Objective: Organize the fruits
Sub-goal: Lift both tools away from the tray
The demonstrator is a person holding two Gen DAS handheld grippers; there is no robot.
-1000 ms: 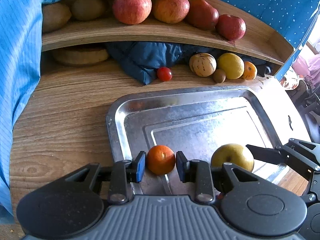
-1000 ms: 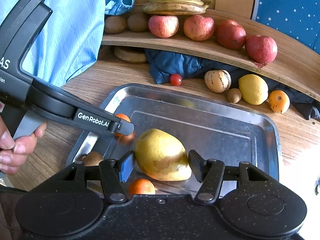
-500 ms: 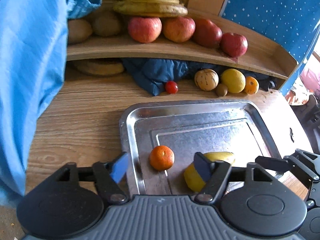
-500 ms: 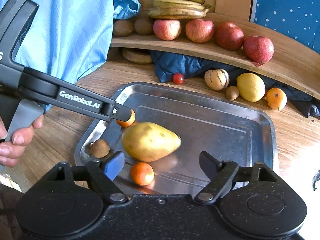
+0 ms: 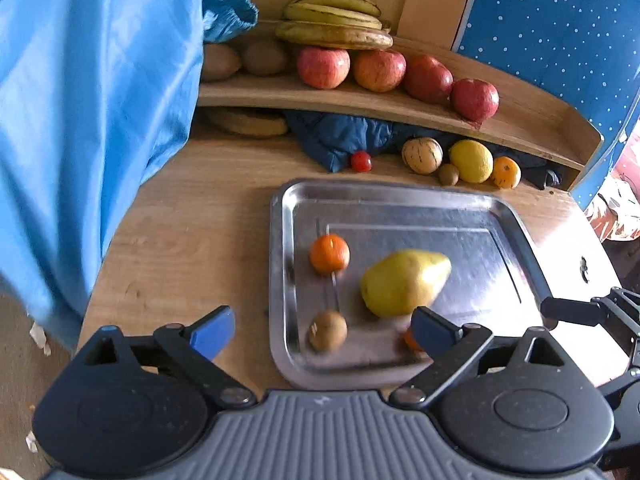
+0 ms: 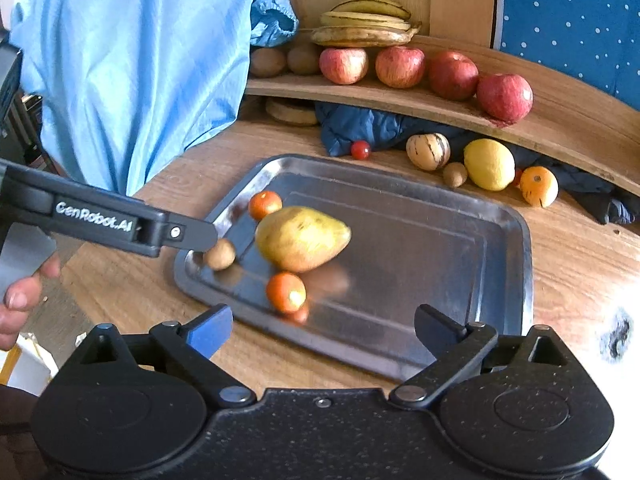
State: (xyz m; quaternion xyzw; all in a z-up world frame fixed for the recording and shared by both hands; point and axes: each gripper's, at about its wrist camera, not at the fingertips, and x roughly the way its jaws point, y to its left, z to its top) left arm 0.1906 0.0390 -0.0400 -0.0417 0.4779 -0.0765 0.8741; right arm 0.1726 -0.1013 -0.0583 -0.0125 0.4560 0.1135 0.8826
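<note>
Both tongs wide open, empty: left tongs (image 5: pixel 322 328), right tongs (image 6: pixel 323 324). Pear (image 6: pixel 302 238), two tangerines, kiwi sat on tray (image 6: pixel 460 248). Between placements, I'd judge. Next: reach across table for lemon (image 6: pixel 489 164) by shelf, centre it, clamp gently.

My right gripper (image 6: pixel 322 330) hangs wide open (nothing in it) over the tray (image 6: pixel 460 240) with the pear (image 6: pixel 302 238).

Looks like a home room staged for recording from my feed: wooden table (image 6: pixel 580 264), curved wooden shelf (image 6: pixel 560 120) lined with apples (image 6: pixel 400 66) and bananas (image 6: pixel 366 20), dotted blue fabric (image 6: pixel 580 20) behind.
</note>
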